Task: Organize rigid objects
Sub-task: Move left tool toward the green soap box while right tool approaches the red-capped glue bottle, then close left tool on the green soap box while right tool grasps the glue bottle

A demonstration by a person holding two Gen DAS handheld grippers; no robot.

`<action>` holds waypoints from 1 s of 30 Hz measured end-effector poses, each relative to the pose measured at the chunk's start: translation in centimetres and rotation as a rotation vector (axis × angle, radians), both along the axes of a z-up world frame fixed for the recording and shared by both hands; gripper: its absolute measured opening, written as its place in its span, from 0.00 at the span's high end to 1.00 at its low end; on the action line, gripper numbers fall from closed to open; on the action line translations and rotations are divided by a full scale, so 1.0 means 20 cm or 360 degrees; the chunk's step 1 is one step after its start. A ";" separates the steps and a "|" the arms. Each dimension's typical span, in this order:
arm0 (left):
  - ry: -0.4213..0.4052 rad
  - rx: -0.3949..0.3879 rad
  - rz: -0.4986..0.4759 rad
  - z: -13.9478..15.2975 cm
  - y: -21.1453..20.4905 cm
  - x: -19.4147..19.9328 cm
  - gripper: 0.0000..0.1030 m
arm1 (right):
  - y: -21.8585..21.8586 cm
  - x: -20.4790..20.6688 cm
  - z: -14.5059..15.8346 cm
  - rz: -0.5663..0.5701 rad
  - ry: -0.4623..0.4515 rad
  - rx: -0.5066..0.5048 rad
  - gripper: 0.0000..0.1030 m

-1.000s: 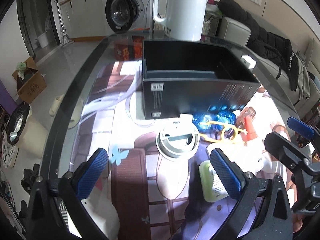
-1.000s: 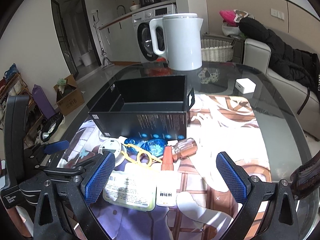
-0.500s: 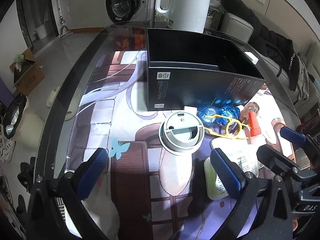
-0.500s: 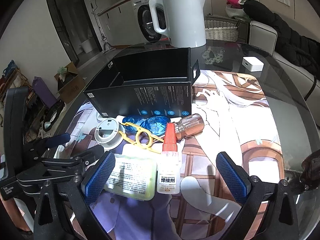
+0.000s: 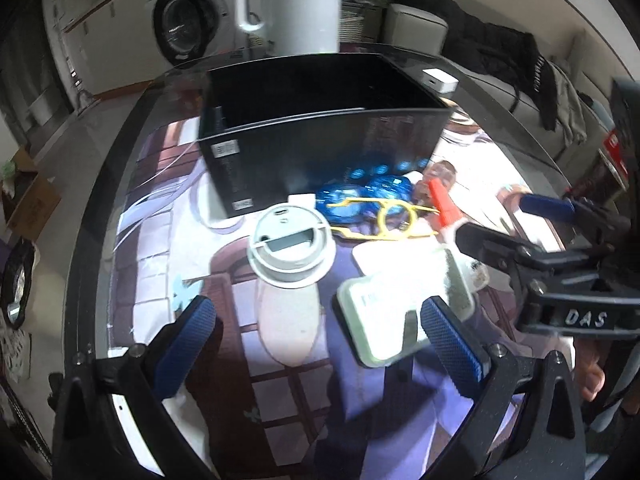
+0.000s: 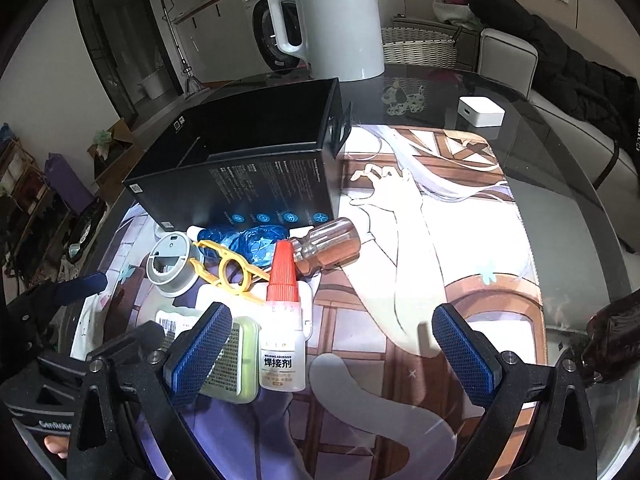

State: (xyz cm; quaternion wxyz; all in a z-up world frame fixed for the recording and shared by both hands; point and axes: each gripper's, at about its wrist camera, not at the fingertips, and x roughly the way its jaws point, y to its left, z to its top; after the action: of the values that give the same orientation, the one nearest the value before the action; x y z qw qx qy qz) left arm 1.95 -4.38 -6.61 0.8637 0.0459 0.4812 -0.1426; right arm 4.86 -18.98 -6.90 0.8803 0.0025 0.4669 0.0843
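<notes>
An open black box stands on the glass table. In front of it lie a grey round lid, a blue packet, a yellow plastic tool, a red-capped adhesive bottle, a brown bottle and a pale green case. My left gripper is open and empty, just short of the lid and case. My right gripper is open and empty, over the adhesive bottle's base.
A white kettle stands behind the box. A small white cube lies at the far right of the table. A printed mat covers the table under the glass. The table edge curves away on both sides.
Both grippers have moved forward and down toward the cluster of objects. The right gripper now shows closer in the left wrist view. Both stay open; no object has moved.
</notes>
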 end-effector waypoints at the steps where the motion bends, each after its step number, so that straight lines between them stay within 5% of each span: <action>1: -0.0014 0.0025 -0.0048 0.00 -0.03 -0.01 0.00 | 0.00 -0.01 0.00 0.0000 -0.0009 -0.0009 0.00; 13: -0.0114 0.0285 -0.0512 -0.06 -0.34 -0.05 0.01 | -0.12 -0.01 0.02 -0.0104 0.0002 0.0043 0.00; 15: -0.0104 0.0278 -0.0509 -0.07 -0.33 -0.05 0.03 | -0.12 -0.02 0.01 -0.0099 0.0013 0.0055 0.00; 16: -0.0066 0.0231 -0.0496 -0.06 -0.31 -0.04 0.13 | -0.12 -0.02 0.00 -0.0098 0.0017 0.0063 0.00; 30: 0.0037 0.0122 -0.0245 -0.05 -0.02 -0.10 0.14 | 0.02 -0.05 -0.04 0.0062 0.0058 0.0054 0.00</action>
State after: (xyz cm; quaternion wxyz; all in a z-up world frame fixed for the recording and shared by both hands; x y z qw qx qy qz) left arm 0.00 -4.69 -7.70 0.8421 0.1142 0.4914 -0.1906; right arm 3.82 -18.54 -7.72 0.8697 0.0100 0.4813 0.1093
